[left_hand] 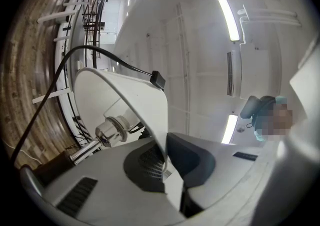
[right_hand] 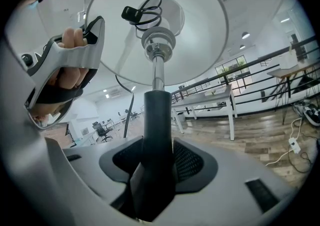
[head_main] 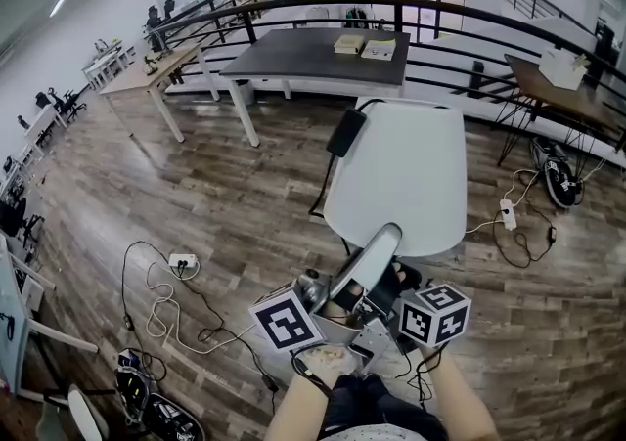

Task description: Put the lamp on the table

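Left gripper (left_hand: pixel 167 157): jaws clenched on the lampshade (left_hand: pixel 125 99) rim. Right gripper (right_hand: pixel 155 170): jaws clenched on the dark stem (right_hand: pixel 157 115). The lamp (head_main: pixel 401 175) hangs over the floor (head_main: pixel 245 204), well apart from the bench (head_main: pixel 313 53). We judge it best to carry it level and mind the dangling cord (head_main: pixel 344 132).

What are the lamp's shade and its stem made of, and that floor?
Lamp shade: matte white, smooth and thin-edged; fabric or plastic, I cannot tell which.
Lamp stem: probably metal, shiny chrome with bright highlights up top, and a matte black sleeve lower down.
Floor: wood or wood-look planks, brown grain and seams, slight sheen.
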`<state>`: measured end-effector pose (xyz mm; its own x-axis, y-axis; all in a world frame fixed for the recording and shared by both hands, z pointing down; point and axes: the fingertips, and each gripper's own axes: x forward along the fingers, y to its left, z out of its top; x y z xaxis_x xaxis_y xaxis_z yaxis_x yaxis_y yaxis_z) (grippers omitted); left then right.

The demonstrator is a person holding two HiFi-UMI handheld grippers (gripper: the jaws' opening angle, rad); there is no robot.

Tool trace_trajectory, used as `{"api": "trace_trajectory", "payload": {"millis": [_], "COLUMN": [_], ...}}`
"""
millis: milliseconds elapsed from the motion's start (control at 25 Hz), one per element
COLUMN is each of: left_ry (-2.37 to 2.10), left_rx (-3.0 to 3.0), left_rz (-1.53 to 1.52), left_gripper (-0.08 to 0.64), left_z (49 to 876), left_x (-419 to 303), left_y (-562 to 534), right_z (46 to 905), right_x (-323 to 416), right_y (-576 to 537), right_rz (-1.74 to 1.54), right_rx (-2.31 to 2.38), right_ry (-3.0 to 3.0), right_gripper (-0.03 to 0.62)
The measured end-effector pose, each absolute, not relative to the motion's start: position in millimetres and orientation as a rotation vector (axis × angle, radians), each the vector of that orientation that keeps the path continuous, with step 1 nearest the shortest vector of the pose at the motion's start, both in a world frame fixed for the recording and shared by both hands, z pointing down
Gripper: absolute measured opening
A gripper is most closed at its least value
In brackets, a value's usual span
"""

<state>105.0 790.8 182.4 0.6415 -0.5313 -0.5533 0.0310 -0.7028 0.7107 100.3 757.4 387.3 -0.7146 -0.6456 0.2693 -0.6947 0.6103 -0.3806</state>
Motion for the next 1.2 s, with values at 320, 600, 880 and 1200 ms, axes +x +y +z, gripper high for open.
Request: {"api": "trace_trajectory", "payload": {"millis": [320,600,880,1200], "left_ry": [-0.435,-0.451,-0.425,-0.396], "left_rx": [2.152,2.14,2.125,2.109], "left_rz": [-1.035,-1.024,-1.029,-1.025], "left_gripper": [0.014,0.014,0.014,0.014], "left_z": [188,196,200,207], "left_x": [116,121,127,120], "left_y": [788,775,747,698], "right_z": [394,401,406,414], "right_x": [111,113,124,119], "right_y": [757,747,720,673], "right_rz": [0.721,0.749,0.748,0.756], "right_rx": [1.077,1.066,1.083,1.118], "right_ry": [-2.734,-2.73,-2.706,-2.682], "right_gripper": [0.209,0.208,0.207,0.207]}}
